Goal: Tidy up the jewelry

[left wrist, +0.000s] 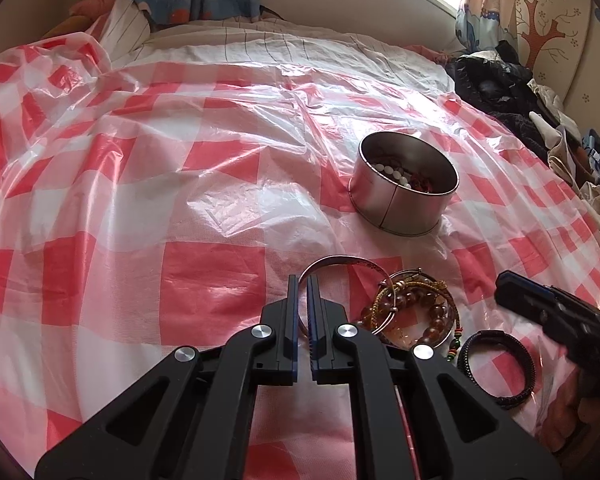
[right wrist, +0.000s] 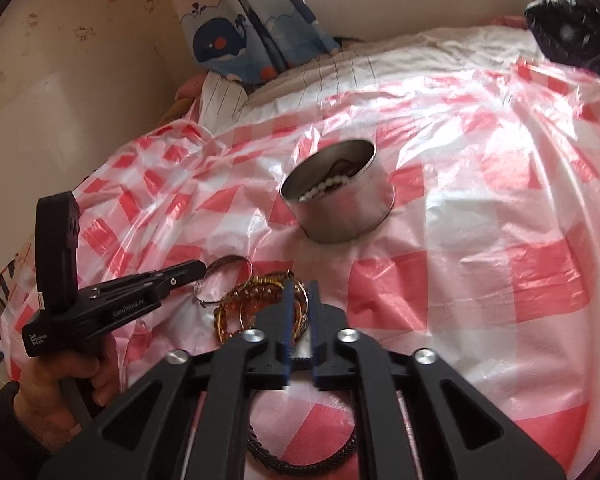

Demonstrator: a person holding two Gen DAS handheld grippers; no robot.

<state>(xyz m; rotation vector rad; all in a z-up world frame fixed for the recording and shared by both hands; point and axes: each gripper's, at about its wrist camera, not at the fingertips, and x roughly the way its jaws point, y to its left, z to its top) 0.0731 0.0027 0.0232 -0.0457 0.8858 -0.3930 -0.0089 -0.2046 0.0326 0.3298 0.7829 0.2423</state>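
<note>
**Clamping the silver bangle beside the jewelry pile**

Pinching the silver bangle (left wrist: 342, 261) is your left hand-held gripper (left wrist: 302, 282), its jaws nearly together on the near-left part of the rim. From the right wrist camera, that same tip meets the bangle's left edge, and your left hand (right wrist: 66, 384) wraps the handle below.

Your right hand-held gripper (right wrist: 300, 290) stands at a narrow, partly parted gap over the tangle of amber bead bracelets (left wrist: 414, 310). Whether its pads press on any strand, you cannot tell.

A black braided bracelet (left wrist: 496, 366) lies just right of the bead pile, nearer you. The round metal tin (left wrist: 404, 190) sits farther back on the bed, apart from the pile, with white beads (left wrist: 392, 172) and a reddish piece inside. Everything rests on the red-and-white checked plastic sheet (left wrist: 180, 184) covering the bed.
</note>
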